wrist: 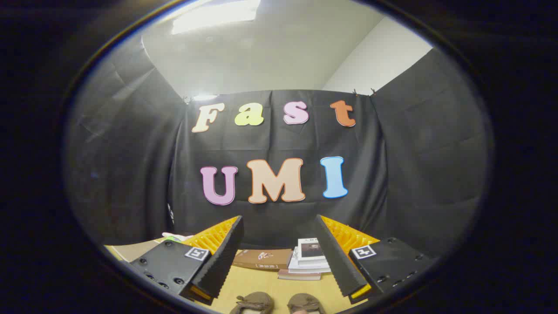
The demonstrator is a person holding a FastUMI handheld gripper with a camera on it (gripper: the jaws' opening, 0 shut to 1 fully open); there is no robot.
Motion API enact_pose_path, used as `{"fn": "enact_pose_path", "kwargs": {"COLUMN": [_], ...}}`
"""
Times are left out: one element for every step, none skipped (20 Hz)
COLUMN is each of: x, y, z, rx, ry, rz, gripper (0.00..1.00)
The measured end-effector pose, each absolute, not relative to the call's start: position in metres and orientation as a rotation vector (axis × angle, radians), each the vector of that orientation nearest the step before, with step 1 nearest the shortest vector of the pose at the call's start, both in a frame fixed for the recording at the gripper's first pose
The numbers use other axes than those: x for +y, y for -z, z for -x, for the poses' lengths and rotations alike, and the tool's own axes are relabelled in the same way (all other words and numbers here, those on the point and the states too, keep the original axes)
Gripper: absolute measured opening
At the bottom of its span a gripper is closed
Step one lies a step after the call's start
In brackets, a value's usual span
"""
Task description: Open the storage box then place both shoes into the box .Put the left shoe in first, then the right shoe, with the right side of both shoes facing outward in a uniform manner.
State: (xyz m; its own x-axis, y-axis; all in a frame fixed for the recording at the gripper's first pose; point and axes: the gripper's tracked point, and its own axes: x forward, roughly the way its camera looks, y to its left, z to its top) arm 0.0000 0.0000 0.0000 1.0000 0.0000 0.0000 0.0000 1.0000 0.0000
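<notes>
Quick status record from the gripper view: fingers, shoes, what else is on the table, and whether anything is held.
gripper: open, fingers spread wide, nothing between them
held: nothing
shoes: two brown-grey shoes side by side on the table, toes just visible, near the base of the fingers and between them
table: tan wooden surface
brown book: lying flat beyond the shoes, near the back wall
stack of books: beside the brown book
storage box: cannot tell where it is
</notes>
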Motion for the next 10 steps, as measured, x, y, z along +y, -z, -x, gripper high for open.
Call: {"fn": "enact_pose_path", "kwargs": {"x": [0.000,-0.001,-0.001,-0.001,0.001,0.002,0.001,0.002,0.004,0.006], "y": [0.000,0.000,0.000,0.001,0.002,0.001,0.001,0.000,-0.002,-0.001], "z": [-0.001,-0.002,-0.003,-0.004,-0.005,-0.008,-0.009,-0.009,-0.010,-0.012], "rx": [-0.001,-0.001,-0.002,0.002,0.006,0.005,0.004,0.001,-0.001,-0.001], "ry": [0.000,0.001,0.001,0.001,-0.007,-0.009,-0.005,-0.008,-0.011,-0.018], "rz": [0.001,0.001,-0.001,-0.004,-0.009,-0.010,-0.012,-0.018,-0.024,-0.026], "gripper": [1.00,1.00,1.00,1.00,1.00,1.00,1.00,1.00,1.00,1.00]}}
